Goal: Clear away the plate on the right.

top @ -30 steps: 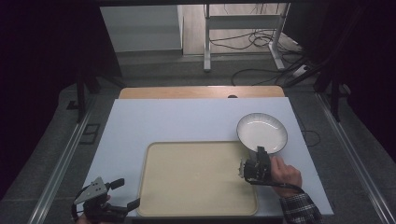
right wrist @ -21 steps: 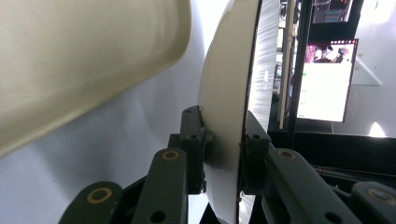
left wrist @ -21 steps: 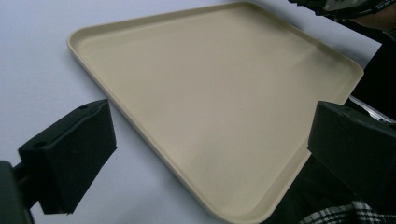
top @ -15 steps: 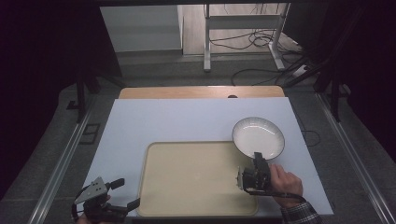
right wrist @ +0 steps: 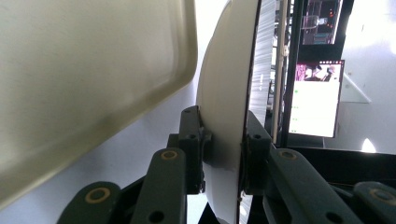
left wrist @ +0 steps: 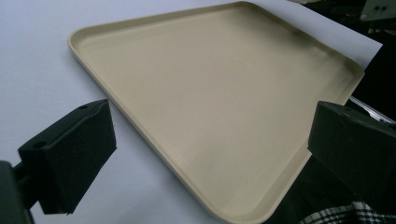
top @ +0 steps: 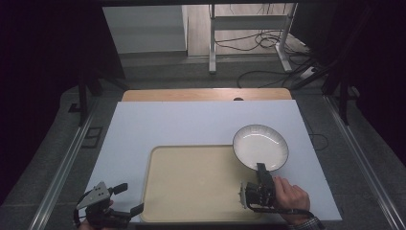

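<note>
1. Now pinching the near rim of the white bowl (top: 261, 146) with the right gripper (top: 261, 168), by the tray's (top: 191, 191) far right corner.
2. Holding the left gripper (top: 127, 199) spread wide at the tabletop's (top: 191, 120) near left corner.

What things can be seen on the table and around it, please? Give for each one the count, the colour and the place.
Bowl: one, white with a ribbed rim, at the tray's far right corner, gripped at its near rim.
Tray: one, beige, on the near middle of the sheet, nothing lying in it.
Sheet: one, white, covering most of the table.
Table: one, wooden edge showing at the far side.
Cables: several, black, on the floor beyond the table.
Right gripper: one, black, jaws closed on the bowl's rim.
Left gripper: one, black, jaws open at the tray's near left corner.
</note>
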Motion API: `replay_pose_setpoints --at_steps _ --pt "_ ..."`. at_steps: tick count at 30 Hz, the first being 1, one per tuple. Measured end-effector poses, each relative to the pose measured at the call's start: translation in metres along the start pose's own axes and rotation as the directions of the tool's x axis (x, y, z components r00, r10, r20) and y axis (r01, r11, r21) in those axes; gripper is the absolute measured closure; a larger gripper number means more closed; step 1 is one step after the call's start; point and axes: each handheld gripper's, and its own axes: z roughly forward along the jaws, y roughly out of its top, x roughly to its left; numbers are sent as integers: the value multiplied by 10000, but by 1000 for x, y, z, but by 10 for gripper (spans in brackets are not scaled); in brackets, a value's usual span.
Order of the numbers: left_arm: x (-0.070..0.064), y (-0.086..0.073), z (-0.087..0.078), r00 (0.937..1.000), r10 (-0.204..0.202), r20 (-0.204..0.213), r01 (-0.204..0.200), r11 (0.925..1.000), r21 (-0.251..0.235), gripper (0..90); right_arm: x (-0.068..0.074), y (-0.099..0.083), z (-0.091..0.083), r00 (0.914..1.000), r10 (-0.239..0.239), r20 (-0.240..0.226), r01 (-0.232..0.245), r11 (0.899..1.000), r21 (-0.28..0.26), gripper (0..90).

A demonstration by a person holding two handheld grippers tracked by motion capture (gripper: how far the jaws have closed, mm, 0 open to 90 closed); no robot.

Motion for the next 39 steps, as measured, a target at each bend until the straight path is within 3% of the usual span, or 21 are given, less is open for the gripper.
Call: replay_pose_setpoints --at_steps 6,7,17,18,19,21,24,30,31,34,36,38,39 --pt "0 0 0 10000 2 -16 -2 10000 4 8 5 3 -6 9999 93 46 -91 9984 -559 752" --pt "0 0 0 10000 4 -17 -4 10000 6 8 4 5 -10 9999 -117 -43 116 9996 -253 751" --pt "0 0 0 10000 -1 -24 1 10000 15 8 10 11 -22 9998 -157 104 164 9968 -787 750" --pt "0 0 0 10000 -1 -24 1 10000 15 8 10 13 -25 9997 -222 -70 217 9978 -619 750" --pt "0 0 0 10000 -1 -25 1 10000 20 8 12 13 -24 9999 -130 91 138 9963 -853 750" --pt "0 0 0 10000 0 -27 0 10000 14 8 12 16 -29 9995 -304 -18 302 9968 -743 750" --pt "0 0 0 10000 -1 -26 1 10000 19 8 15 18 -30 9997 -233 93 242 9938 -1086 750" --pt "0 0 0 10000 -5 -24 5 10000 13 8 17 24 -38 9989 -459 -6 455 9928 -1112 750" --pt "0 0 0 10000 0 -26 0 10000 15 8 19 25 -36 9991 -409 87 417 9904 -1322 749" --pt "0 0 0 10000 9 -25 -9 10000 21 8 20 30 -40 9984 -568 -24 560 9903 -1270 749" --pt "0 0 0 10000 8 -26 -8 10000 21 8 23 32 -38 9986 -522 131 537 9822 -1797 750" --pt "0 0 0 10000 10 -25 -10 10000 23 8 23 36 -43 9976 -697 -42 683 9865 -1489 749" --pt "0 0 0 10000 15 -23 -15 10000 27 7 25 37 -42 9978 -659 56 659 9825 -1740 750"
